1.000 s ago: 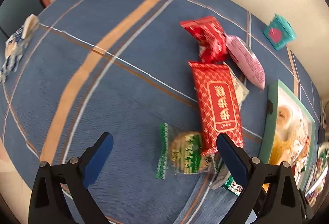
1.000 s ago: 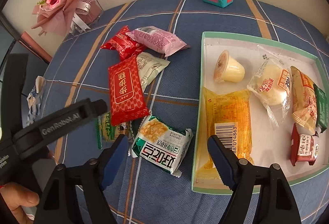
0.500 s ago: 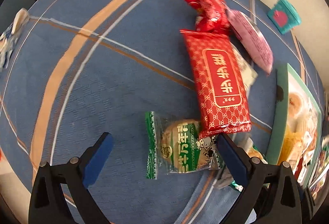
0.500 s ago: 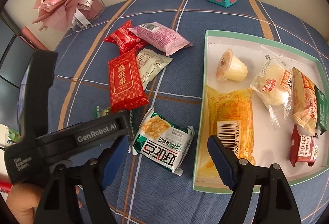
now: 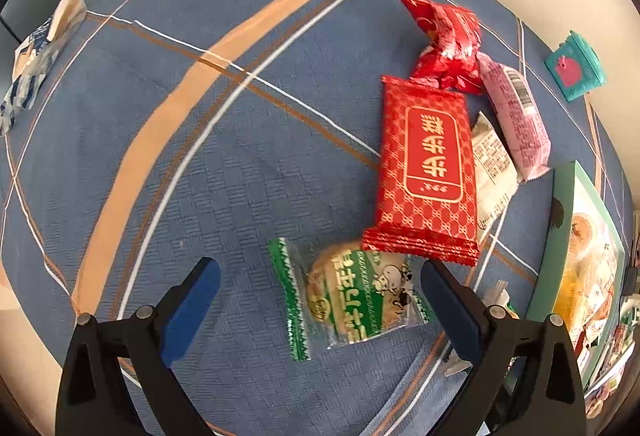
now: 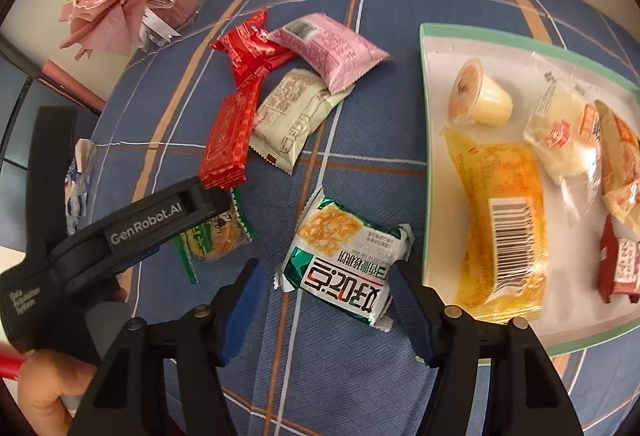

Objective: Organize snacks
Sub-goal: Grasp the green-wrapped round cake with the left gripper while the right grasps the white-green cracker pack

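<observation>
Your right gripper [image 6: 326,310] has just been narrowing its jaws around the green-and-white cracker pack [image 6: 345,265]. The pack lies between the pads, the right pad close against its edge and a gap on the left; whether they press on it yet you cannot tell.

Your left gripper [image 5: 320,300] hangs steeply over the blue plaid tablecloth [image 5: 168,164] with its jaws spread wide and nothing gripped. The clear green-edged biscuit pack [image 5: 352,300] lies between the fingertips, nearer the right one. Its upper right corner is tucked under the long red patterned packet [image 5: 428,172] at 1 o'clock.

In the right wrist view, the left tool's black body covers most of that biscuit pack. The cream packet [image 6: 294,116] sits half under the pink packet [image 6: 328,50], with the crinkled red wrapper [image 6: 248,46] behind.

The mint-rimmed tray [image 6: 425,124] at 3 o'clock runs off the frame; the snacks along its right edge are cut off and blurred. The yellow barcoded pack [image 6: 504,232] and jelly cup [image 6: 478,96] show clearly.
</observation>
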Tool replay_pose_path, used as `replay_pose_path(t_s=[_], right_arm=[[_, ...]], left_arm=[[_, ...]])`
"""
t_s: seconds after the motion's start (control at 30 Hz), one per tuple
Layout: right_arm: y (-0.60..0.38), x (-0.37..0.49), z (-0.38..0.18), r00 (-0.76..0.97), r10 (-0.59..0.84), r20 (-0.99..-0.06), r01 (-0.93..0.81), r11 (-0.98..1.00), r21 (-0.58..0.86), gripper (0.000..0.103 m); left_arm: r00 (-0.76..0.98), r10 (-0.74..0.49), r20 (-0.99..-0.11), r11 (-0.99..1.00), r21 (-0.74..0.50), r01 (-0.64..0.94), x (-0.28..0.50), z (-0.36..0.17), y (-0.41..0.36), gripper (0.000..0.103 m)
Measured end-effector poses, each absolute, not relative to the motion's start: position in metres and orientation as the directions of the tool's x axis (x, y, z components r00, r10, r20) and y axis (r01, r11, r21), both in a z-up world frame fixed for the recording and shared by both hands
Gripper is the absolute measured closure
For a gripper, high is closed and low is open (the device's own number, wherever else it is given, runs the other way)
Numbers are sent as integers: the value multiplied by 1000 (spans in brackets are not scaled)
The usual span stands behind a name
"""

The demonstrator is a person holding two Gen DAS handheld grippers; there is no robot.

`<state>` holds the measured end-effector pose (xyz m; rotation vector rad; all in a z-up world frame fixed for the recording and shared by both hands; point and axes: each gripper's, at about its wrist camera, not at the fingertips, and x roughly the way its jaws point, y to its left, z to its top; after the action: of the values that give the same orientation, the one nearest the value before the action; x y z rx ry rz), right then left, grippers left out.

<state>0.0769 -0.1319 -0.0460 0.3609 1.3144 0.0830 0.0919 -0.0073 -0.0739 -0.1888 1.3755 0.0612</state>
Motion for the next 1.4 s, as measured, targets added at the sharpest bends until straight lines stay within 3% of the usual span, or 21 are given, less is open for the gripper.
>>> replay_pose_path(t_s=[0.33, 0.83, 0.97, 1.23, 1.4], right_arm=[[-113, 81, -46, 265, 305, -915, 99, 935, 341, 37], [-96, 92, -55, 300, 184, -936, 111, 968, 226, 36], [-92, 91, -54, 293, 161, -943, 84, 978, 193, 41], [-98, 87, -53, 283, 157, -946, 74, 980, 185, 46], [-100, 86, -54, 283, 157, -946, 66, 981, 183, 46]], left_arm=[[189, -85, -978, 982, -114, -149, 96, -73, -19, 3], [177, -68, -982, 982, -98, -164, 94, -77, 3, 3], [171, -70, -983, 982, -98, -162, 94, -79, 3, 3], [163, -76, -984, 980, -104, -168, 94, -80, 3, 15], [177, -71, -982, 985, -97, -142, 93, -74, -5, 39]])
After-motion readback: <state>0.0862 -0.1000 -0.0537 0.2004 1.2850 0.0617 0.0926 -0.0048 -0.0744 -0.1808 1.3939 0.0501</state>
